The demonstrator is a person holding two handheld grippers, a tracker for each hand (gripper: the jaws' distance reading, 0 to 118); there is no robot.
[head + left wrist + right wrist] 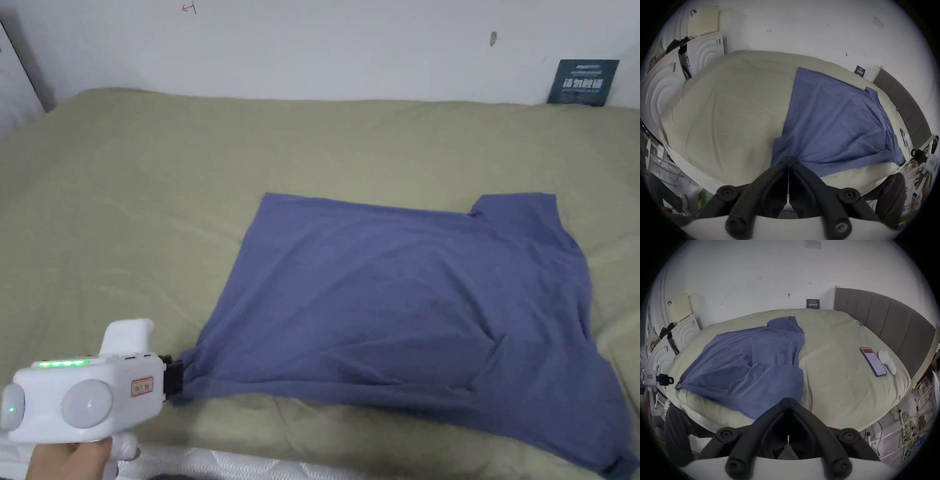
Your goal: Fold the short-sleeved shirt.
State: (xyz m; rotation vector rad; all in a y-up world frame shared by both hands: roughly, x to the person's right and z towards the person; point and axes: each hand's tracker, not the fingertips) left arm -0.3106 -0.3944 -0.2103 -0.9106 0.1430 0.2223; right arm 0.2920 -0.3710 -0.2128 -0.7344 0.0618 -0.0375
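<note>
A blue short-sleeved shirt (406, 300) lies spread on the olive bed cover (144, 200), one sleeve at the far right. My left gripper (175, 378), a white unit held in a hand at the near left, has its black jaws shut on the shirt's near left corner. In the left gripper view the jaws (788, 160) meet on that bunched corner of the shirt (834, 121). In the right gripper view my right gripper (789, 402) is shut at the near edge of the shirt (745, 356), by the near right corner. The cloth is pulled between both grippers.
A phone (873, 361) and a white handle-shaped object (887, 362) lie on the bed right of the shirt, by the grey headboard (883, 321). A dark card (583, 81) leans on the white wall. White panels (705, 53) stand beyond the bed's left end.
</note>
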